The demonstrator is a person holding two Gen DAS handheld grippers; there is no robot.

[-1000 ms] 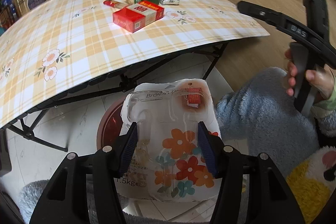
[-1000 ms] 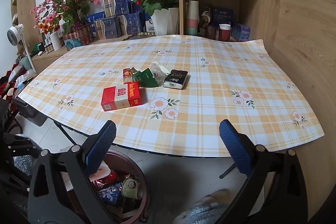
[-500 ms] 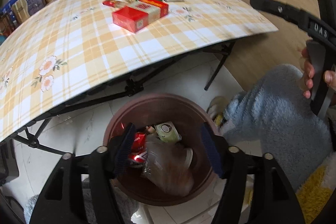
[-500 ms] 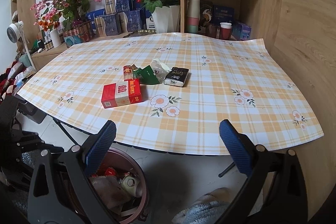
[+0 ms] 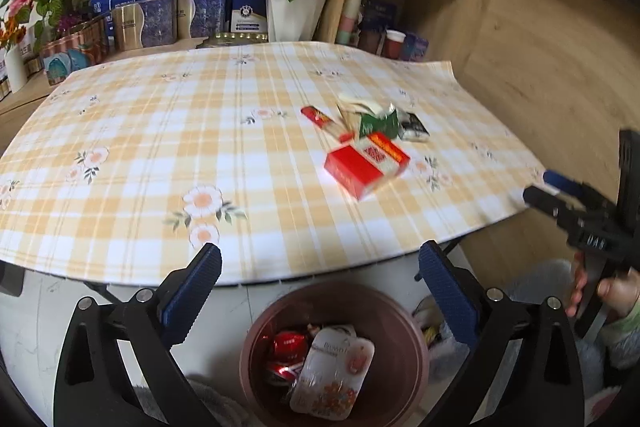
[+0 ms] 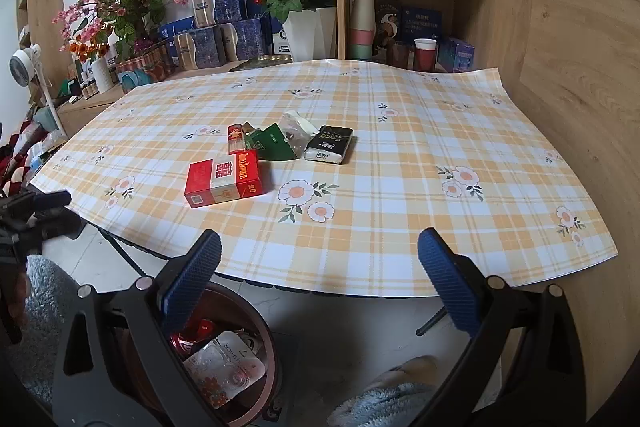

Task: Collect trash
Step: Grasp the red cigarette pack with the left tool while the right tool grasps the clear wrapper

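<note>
Bag point(image 5: 332, 373) lies in bin point(image 5: 416, 351) below left gripper point(image 5: 320, 287), fingers just opened wide, empty. Right gripper point(image 6: 320, 267) wide, empty. Next: red cigarette pack point(image 6: 226, 179) ahead; approach low, square to its sides.

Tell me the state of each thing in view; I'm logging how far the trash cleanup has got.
Left gripper: open, empty; jaws just opened.
Right gripper: open, empty.
Flowered bag: lying in the bin.
Bin: holds trash, open-topped.
Red box: lying flat on the table.
Green wrapper: crumpled, on the table.
Black pack: lying on the table.
</note>
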